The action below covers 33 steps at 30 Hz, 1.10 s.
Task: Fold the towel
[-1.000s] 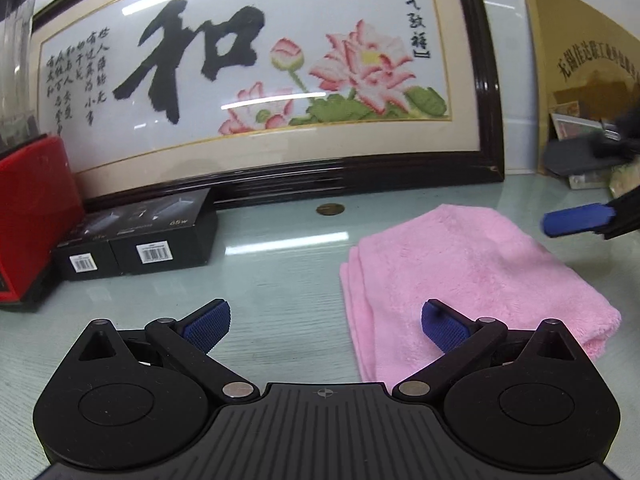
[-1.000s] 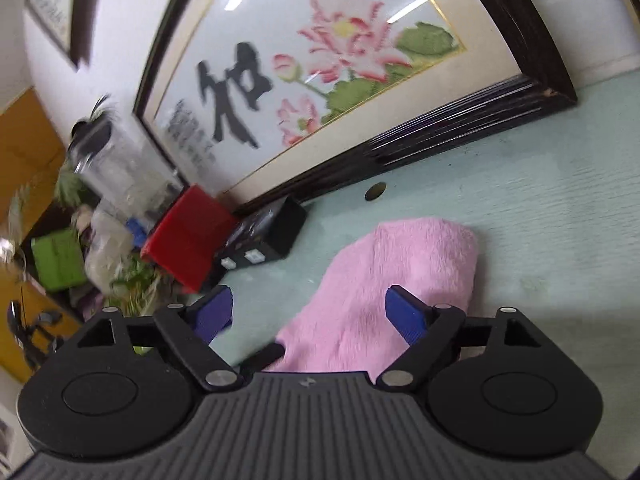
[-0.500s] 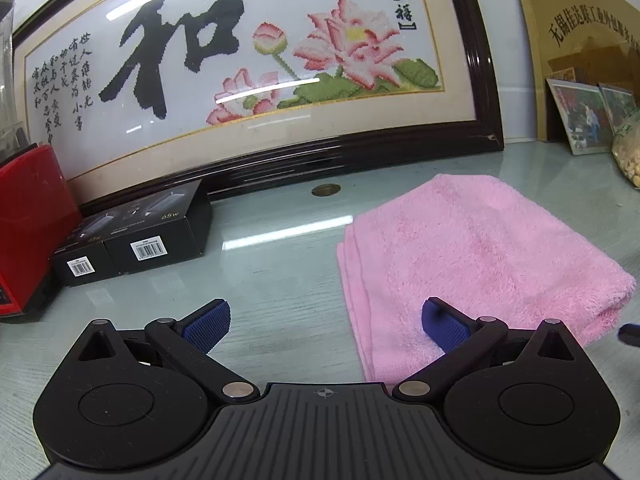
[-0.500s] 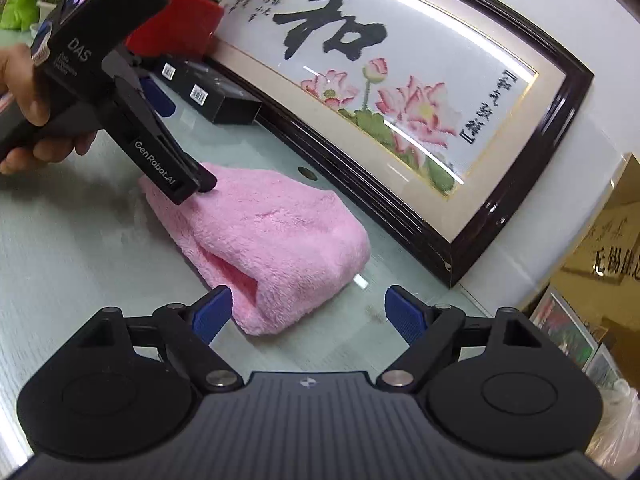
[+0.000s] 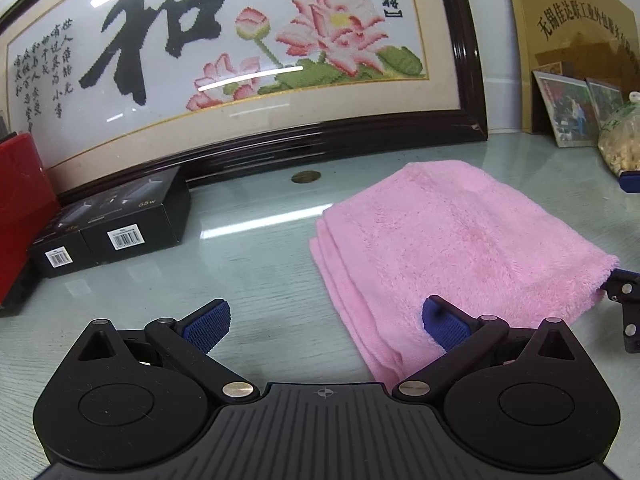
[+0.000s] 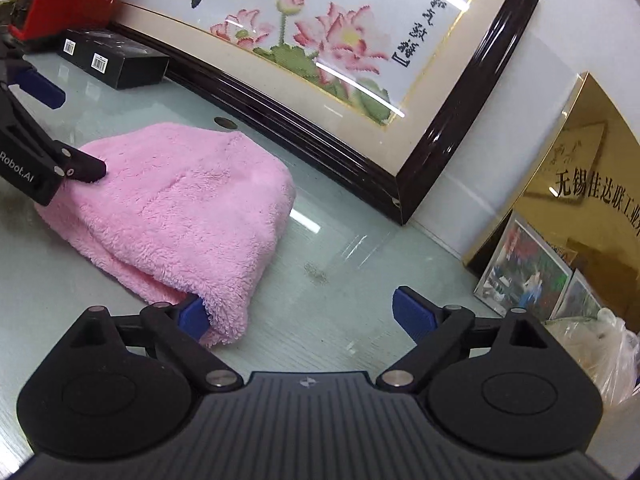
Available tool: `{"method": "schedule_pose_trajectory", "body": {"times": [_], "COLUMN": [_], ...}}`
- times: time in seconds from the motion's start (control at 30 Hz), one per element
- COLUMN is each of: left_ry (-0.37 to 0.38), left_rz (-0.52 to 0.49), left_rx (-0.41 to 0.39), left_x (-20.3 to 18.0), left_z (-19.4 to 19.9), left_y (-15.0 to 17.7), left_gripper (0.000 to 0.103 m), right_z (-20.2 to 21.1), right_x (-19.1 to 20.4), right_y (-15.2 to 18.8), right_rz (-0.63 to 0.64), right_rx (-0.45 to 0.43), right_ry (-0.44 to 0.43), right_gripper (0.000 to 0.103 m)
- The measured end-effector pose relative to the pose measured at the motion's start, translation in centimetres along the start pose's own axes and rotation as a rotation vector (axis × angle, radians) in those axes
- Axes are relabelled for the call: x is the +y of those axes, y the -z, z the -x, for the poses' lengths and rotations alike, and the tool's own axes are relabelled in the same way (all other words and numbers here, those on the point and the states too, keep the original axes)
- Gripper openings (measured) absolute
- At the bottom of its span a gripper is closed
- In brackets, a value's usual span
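Note:
A folded pink towel point(image 5: 452, 240) lies flat on the glass-topped table point(image 5: 248, 248). My left gripper point(image 5: 324, 320) is open, its right finger resting on the towel's near corner and its left finger over bare glass. In the right wrist view the towel point(image 6: 180, 200) lies ahead to the left. My right gripper point(image 6: 304, 316) is open and its jaws are still opening; its left finger touches the towel's near corner, and only bare glass lies between the pads. The left gripper's finger point(image 6: 80, 168) shows on the towel's far side.
A large framed lotus embroidery point(image 5: 256, 60) leans along the back. Two black boxes point(image 5: 112, 224) and a red appliance point(image 5: 20, 200) stand at the left. A coin point(image 5: 306, 177) lies by the frame. Photos point(image 6: 528, 272), a gold plaque point(image 6: 580, 168) and a plastic bag point(image 6: 612, 352) crowd the right.
My right gripper has rolled and swung round to the towel's right end, and its jaws have widened a little. The left gripper has barely moved, tipping slightly down.

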<state>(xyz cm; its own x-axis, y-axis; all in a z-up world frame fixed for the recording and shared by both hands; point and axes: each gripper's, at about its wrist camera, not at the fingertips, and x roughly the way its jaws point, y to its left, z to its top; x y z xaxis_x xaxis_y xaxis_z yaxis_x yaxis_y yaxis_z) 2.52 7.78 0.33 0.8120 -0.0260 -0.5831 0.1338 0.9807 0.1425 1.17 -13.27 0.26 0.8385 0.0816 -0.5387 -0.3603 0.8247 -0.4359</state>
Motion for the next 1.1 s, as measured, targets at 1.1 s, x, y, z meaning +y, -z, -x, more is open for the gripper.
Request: {"method": "schedule_pose_trajectory", "body": {"times": [1.1], "left_ry": [-0.034], "left_rz": [-0.046], "left_rx": [-0.019], "left_x": [-0.5], "left_z": [0.3], "left_y": [0.1], "left_gripper": [0.103], "right_z": [-11.7], "right_x": [-5.3], "right_y": [-8.0], "right_rz": [-0.794], "right_rx": [0.062], "right_ry": [-0.880], "right_gripper": [0.095]}}
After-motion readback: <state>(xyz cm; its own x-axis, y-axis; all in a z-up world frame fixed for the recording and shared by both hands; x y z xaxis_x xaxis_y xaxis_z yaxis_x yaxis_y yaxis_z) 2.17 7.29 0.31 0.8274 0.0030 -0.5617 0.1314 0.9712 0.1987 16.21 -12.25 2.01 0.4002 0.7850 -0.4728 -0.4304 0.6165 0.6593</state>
